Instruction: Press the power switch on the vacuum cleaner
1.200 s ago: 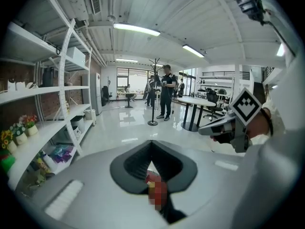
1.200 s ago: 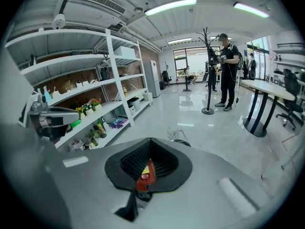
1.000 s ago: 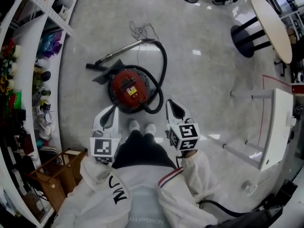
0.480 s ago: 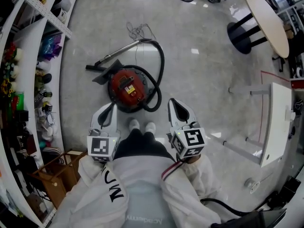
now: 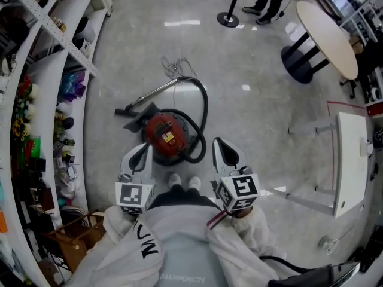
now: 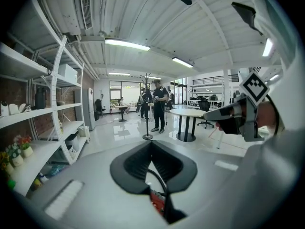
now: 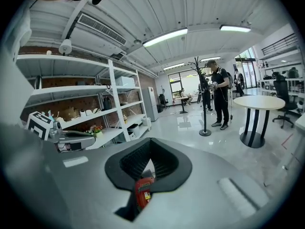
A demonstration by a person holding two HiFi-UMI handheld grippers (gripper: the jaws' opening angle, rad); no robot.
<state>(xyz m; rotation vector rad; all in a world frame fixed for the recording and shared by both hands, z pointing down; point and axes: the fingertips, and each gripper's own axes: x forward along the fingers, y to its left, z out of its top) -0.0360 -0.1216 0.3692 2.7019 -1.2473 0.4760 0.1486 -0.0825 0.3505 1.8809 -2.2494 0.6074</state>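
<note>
The pale polished floor is carrying everything in view. White shelving is running along the left side, holding flowers and mixed goods too small to identify. A wooden crate is sitting at its foot, contents not discernible. A round worktop is standing far right, well apart from the work. The vacuum cleaner, a red drum, is resting on the floor just ahead of the person's shoes. Its black hose is looping round its right side to a metal wand lying beyond. The power switch is not distinguishable. Both white sleeves are bending at the elbow, close to the torso. The left tongs and right tongs are pointing forward, flanking the drum and held clear above it. Each pair of jaws is meeting at the tips, gripping nothing
</note>
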